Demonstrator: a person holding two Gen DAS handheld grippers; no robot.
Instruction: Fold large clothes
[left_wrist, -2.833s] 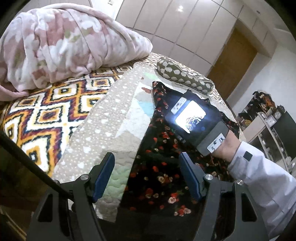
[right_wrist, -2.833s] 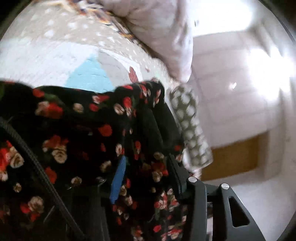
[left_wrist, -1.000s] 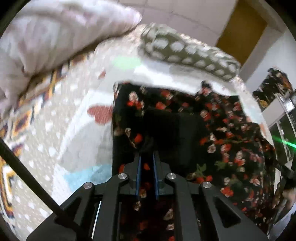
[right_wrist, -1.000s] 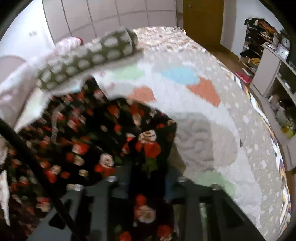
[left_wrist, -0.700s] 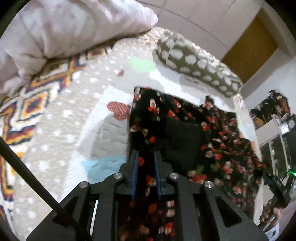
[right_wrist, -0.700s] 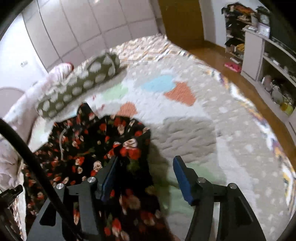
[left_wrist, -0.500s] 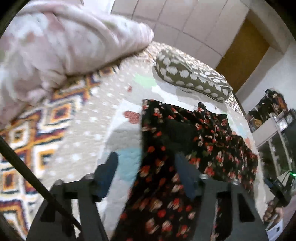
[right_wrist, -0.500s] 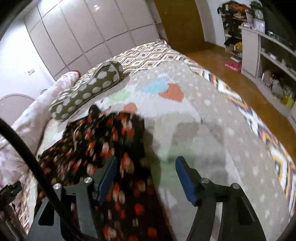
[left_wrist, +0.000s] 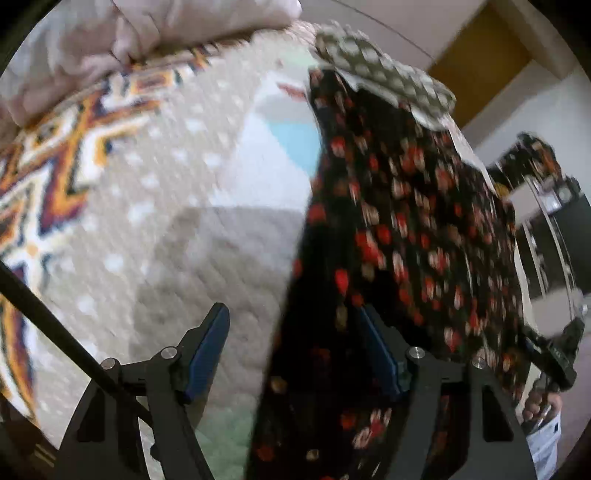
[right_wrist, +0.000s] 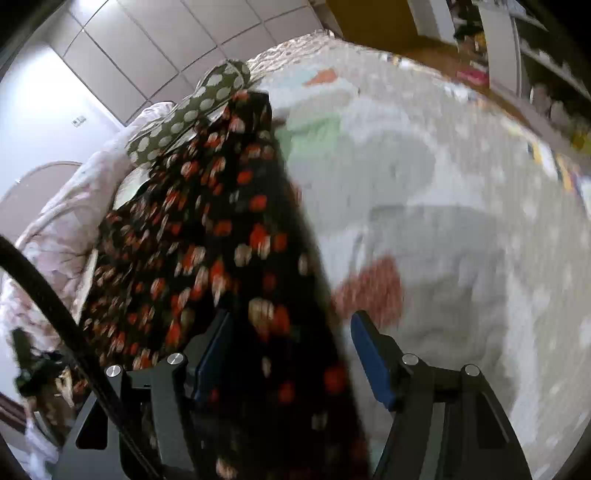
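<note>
A black garment with red and cream flowers (left_wrist: 399, 236) lies spread along the bed; it also shows in the right wrist view (right_wrist: 207, 236). My left gripper (left_wrist: 295, 354) is open, low over the garment's left edge, with cloth between its blue pads. My right gripper (right_wrist: 291, 358) is open over the garment's right edge, cloth lying between its pads too. Both views are blurred by motion. The other gripper and hand show at the far right of the left wrist view (left_wrist: 554, 365).
The bed has a dotted quilt with coloured patches (left_wrist: 177, 229) (right_wrist: 443, 206). A green polka-dot pillow (left_wrist: 380, 70) (right_wrist: 192, 110) lies at the garment's far end. A pink blanket (left_wrist: 147, 33) is heaped at the back left. Shelves (right_wrist: 535, 55) stand beside the bed.
Both grippers held the garment's far end shut a second ago, then opened and let go. They have since pulled back and dropped low toward the garment's near part.
</note>
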